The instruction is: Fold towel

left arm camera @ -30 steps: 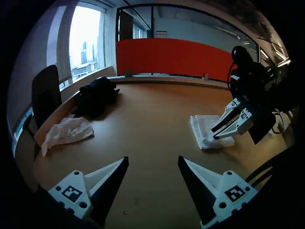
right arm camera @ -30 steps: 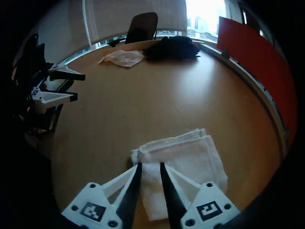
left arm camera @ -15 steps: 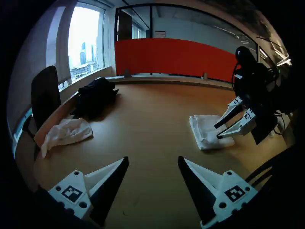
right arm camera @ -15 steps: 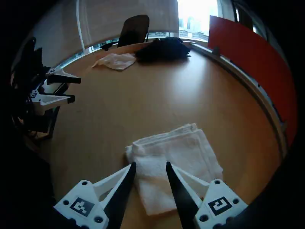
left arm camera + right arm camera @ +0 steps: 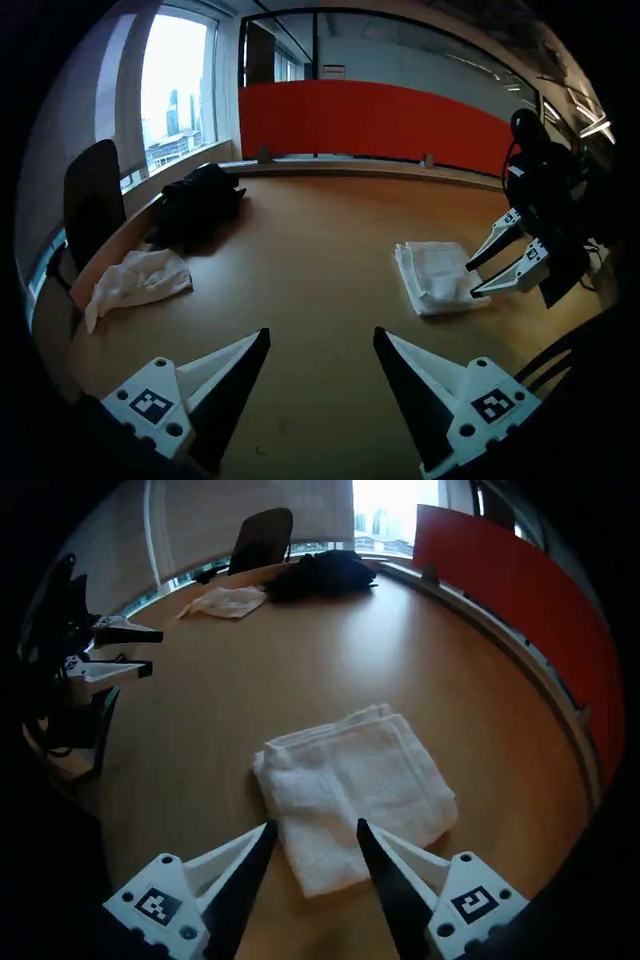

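Now: R gripper (image 5: pixel 316 824) has let go. 1 s back its fingers were nearly closed over the near edge of the folded towel (image 5: pixel 356 784); since then they've spread to roughly half open and pulled back toward the person. Tips hang at the towel's near edge and grip nothing. Whether they still brush the cloth, can't tell.

Left gripper view agrees: R gripper (image 5: pixel 472 282) sits just beside the towel (image 5: pixel 436 276), fingers apart, off the cloth.

L gripper (image 5: pixel 320 331): no real change. Fingers wide open, empty, over bare tabletop, well apart from the towel. From the right gripper view it (image 5: pixel 154 652) sits at the far table edge, fingers apart.

Towel: compact stacked rectangle, layered edges showing on the far side, flat on the table on the person's R side. It hasn't sprung open on release.

Read: fold looks finished, or at least this fold is set. This is release and retreat, and nothing obvious is left to grasp.

Surface and room:
- round wooden table (image 5: pixel 320 240), smooth, light glare
- crumpled white cloth (image 5: pixel 140 280) near the far L edge, untouched
- black bag or garment (image 5: pixel 196 204) beyond it, can't tell which
- dark office chair (image 5: pixel 92 200) by the window (image 5: pixel 172 104)
- red partition panel (image 5: pixel 368 120) along the far side
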